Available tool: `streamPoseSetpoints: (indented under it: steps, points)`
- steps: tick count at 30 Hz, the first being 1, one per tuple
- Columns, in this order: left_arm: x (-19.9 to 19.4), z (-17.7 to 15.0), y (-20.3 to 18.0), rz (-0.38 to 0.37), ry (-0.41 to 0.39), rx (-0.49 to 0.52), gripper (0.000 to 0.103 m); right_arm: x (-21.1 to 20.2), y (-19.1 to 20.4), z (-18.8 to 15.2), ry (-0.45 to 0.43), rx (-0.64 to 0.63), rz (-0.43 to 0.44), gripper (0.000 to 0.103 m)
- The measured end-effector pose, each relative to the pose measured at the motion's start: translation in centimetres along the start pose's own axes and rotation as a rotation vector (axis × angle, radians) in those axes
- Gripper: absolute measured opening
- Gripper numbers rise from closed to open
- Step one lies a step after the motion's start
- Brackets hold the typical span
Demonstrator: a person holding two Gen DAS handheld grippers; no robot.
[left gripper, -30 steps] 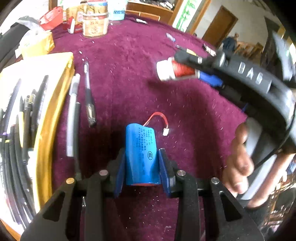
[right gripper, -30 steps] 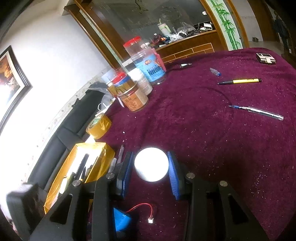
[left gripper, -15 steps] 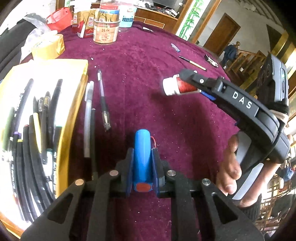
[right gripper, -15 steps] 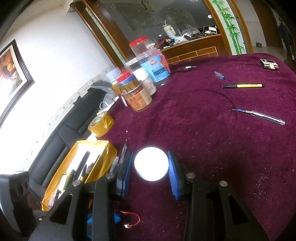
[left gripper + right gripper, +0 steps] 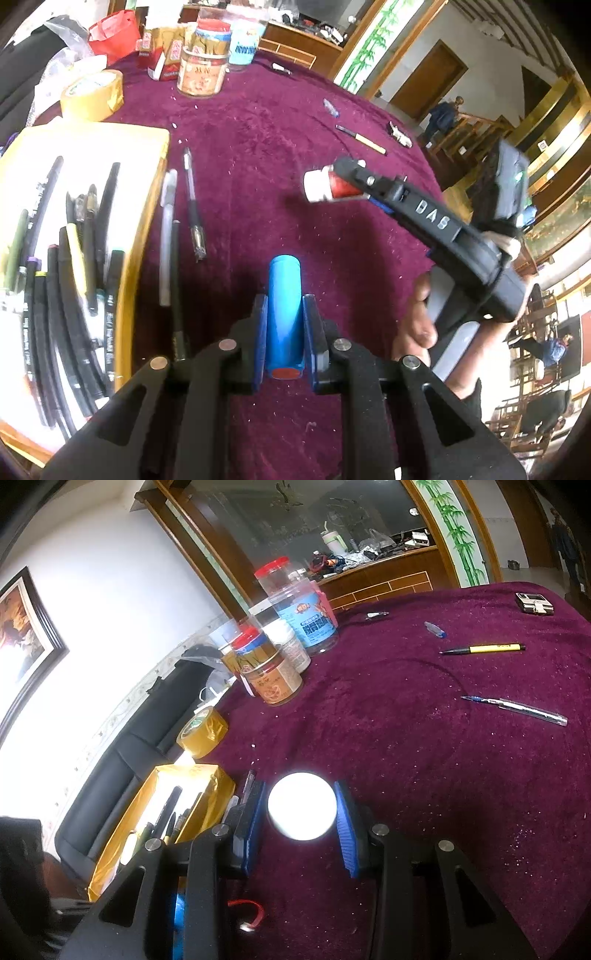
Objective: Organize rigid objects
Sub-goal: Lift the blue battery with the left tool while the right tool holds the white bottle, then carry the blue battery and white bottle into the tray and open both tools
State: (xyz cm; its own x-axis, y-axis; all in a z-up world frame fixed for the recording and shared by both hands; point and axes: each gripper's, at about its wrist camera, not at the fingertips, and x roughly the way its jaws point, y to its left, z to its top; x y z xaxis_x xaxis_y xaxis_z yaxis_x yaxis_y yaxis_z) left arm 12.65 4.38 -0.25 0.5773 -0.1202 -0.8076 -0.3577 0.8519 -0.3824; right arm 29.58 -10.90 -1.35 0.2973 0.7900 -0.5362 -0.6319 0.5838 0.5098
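My left gripper (image 5: 284, 314) is shut on a blue cylindrical battery (image 5: 284, 306), held above the maroon tablecloth (image 5: 258, 147). Its red wire and white plug show in the right wrist view (image 5: 249, 915). My right gripper (image 5: 301, 805) is shut on a small bottle with a white cap (image 5: 302, 805); in the left wrist view the bottle (image 5: 328, 184) shows a red body and the gripper (image 5: 332, 181) hovers above the table to the right. A gold-edged tray (image 5: 147, 206) holding several pens lies at the left.
Loose pens (image 5: 194, 206) lie beside the tray. A tape roll (image 5: 94, 94) and jars (image 5: 201, 64) stand at the far left. A yellow pen (image 5: 484, 649), a clear pen (image 5: 517, 709) and a small box (image 5: 535, 603) lie on the far right cloth.
My left gripper turned and closed tighter on the battery, lifting it off the cloth with its narrow side now showing. My right gripper kept hold of the bottle and drifted slightly.
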Motion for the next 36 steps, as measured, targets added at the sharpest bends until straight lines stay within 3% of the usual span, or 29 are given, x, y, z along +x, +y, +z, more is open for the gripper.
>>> streamPoseSetpoints:
  steps: [6,13,16,19,21,26,29,33,36]
  points:
    - [-4.3,0.4,3.3,-0.047,-0.062,-0.081,0.014,0.4,0.7,-0.3,0.013,-0.037,0.004,0.032]
    - [-7.9,1.3,10.2,0.064,-0.153,-0.195,0.015,0.8,2.2,-0.8,0.027,-0.089,0.048,0.032]
    - [-7.9,0.7,12.9,0.109,-0.161,-0.240,0.015,0.7,3.4,-1.2,0.033,-0.104,0.122,0.032]
    - [-6.9,-0.1,14.6,0.127,-0.146,-0.266,0.015,0.3,5.5,-1.8,0.035,-0.114,0.101,0.032]
    - [-6.4,-0.5,15.4,0.124,-0.139,-0.281,0.015,-0.1,7.5,-2.3,0.044,-0.140,0.140,0.032]
    - [-6.1,-0.8,16.4,0.113,-0.156,-0.287,0.015,1.6,13.8,-4.5,0.119,-0.247,0.192,0.032]
    - [-5.9,-0.9,17.0,0.111,-0.154,-0.287,0.015,3.7,15.6,-5.2,0.173,-0.252,0.231,0.032]
    - [-5.5,-0.9,17.7,0.097,-0.145,-0.297,0.015,6.6,16.9,-6.1,0.219,-0.254,0.227,0.032]
    - [-5.4,-0.7,18.2,0.090,-0.145,-0.306,0.015,7.9,16.8,-5.7,0.194,-0.233,0.182,0.032]
